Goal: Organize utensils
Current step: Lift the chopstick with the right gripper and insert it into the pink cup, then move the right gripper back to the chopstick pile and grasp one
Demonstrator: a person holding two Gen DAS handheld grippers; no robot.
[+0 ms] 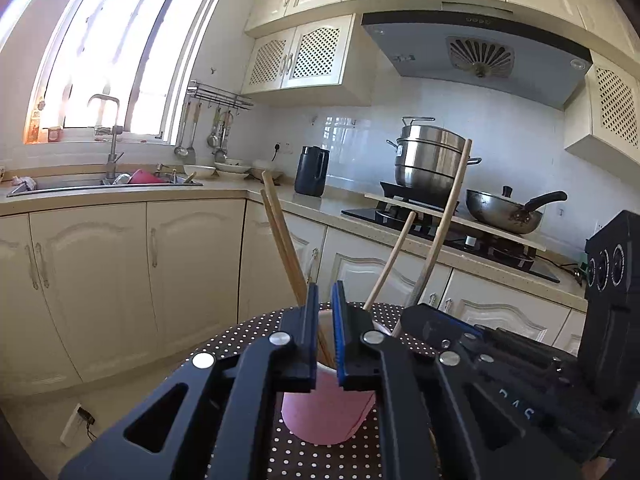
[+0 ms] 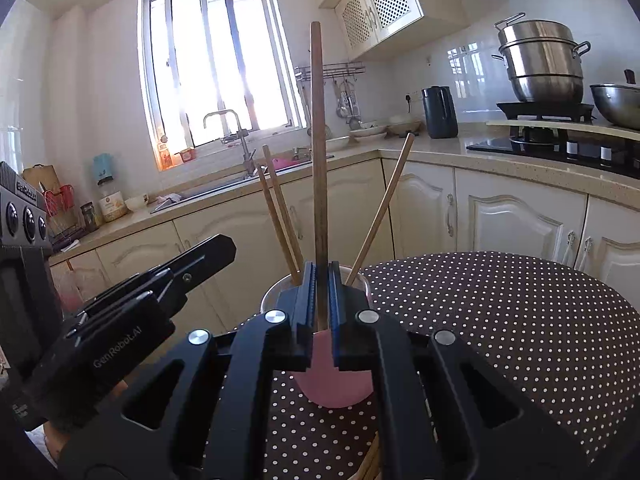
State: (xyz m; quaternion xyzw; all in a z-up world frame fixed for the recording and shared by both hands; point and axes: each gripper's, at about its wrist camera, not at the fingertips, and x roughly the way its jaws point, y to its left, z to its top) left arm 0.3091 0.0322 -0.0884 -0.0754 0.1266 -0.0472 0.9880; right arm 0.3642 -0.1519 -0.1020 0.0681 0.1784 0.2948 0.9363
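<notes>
Four chopsticks (image 2: 280, 216) stand in the pink cup (image 2: 336, 384); right gripper (image 2: 320, 292) pinches one, left gripper (image 1: 325, 312) barely parted, empty; next, release.

Pink cup (image 1: 328, 416); brown, white-dotted tablecloth (image 2: 500, 320); tan chopsticks (image 1: 280, 236).

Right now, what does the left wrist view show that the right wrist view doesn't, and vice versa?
Left only: the range hood, and the left gripper from behind, nothing between its pads. Right only: the right gripper shut on a dark chopstick, plus a dish rack by the window. Both: the pink cup holding chopsticks on the dotted table, the sink, kettle and steamer pot.
</notes>
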